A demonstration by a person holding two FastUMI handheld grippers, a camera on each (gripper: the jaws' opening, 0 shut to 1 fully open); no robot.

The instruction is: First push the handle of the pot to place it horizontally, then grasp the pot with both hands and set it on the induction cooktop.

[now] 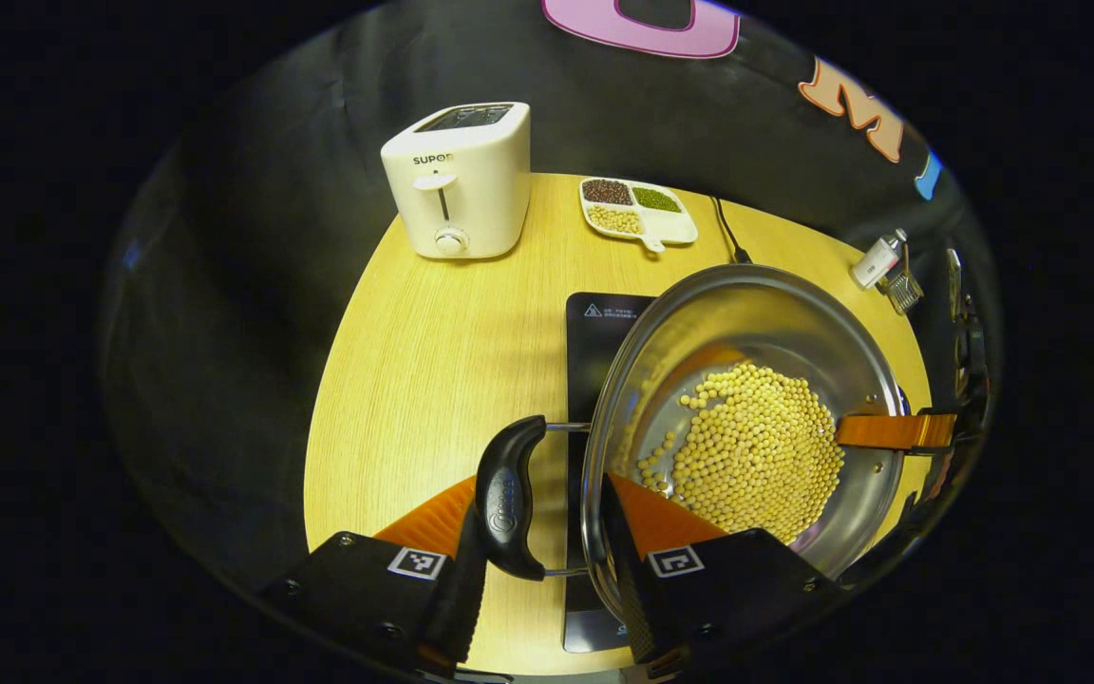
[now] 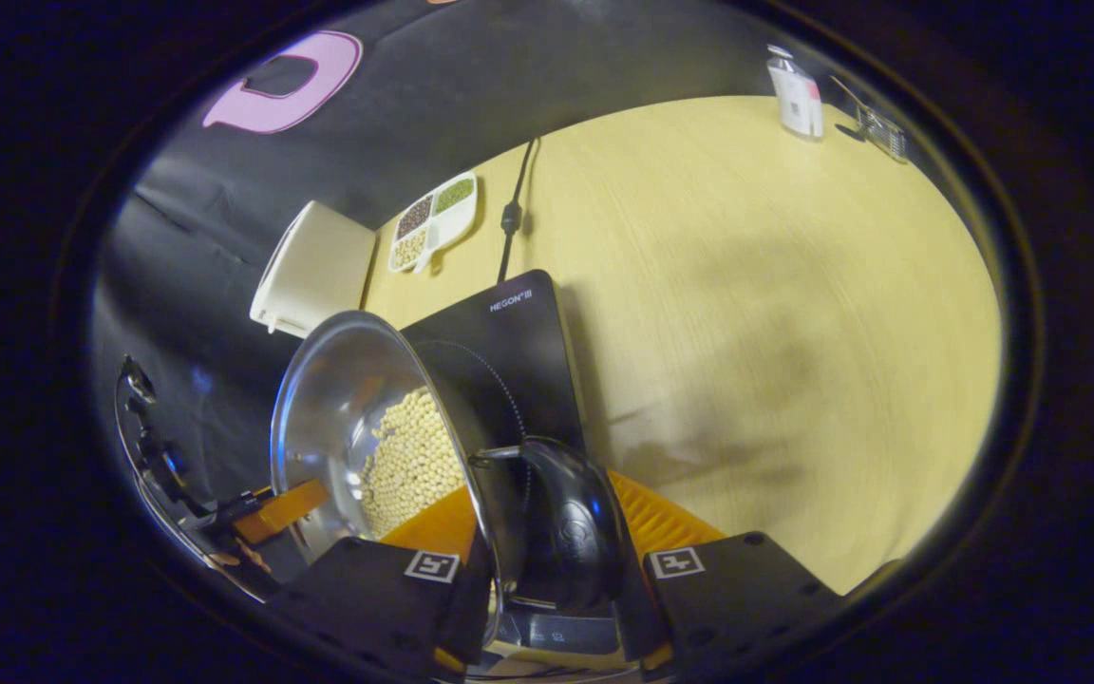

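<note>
A steel pot (image 1: 746, 313) with several yellow beans (image 1: 756, 451) in it hangs tilted over the black induction cooktop (image 1: 604, 323). My left gripper (image 1: 539, 486) is shut across its black side handle (image 1: 507, 499) and the rim, one finger outside the handle, the other inside the wall. In the right gripper view, my right gripper (image 2: 537, 489) is shut the same way on the opposite black handle (image 2: 574, 532) of the pot (image 2: 338, 399) above the cooktop (image 2: 509, 332). Each gripper's orange finger shows at the pot's far side: the right gripper (image 1: 894, 430) and the left gripper (image 2: 276, 511).
On the round wooden table (image 1: 433, 361) a white toaster (image 1: 460, 180) stands at the back left, a divided dish of beans (image 1: 637, 209) behind the cooktop, and its power cord (image 1: 726, 233) beside that. A small bottle (image 1: 877, 259) and a wire utensil (image 1: 903, 290) sit at the far right edge.
</note>
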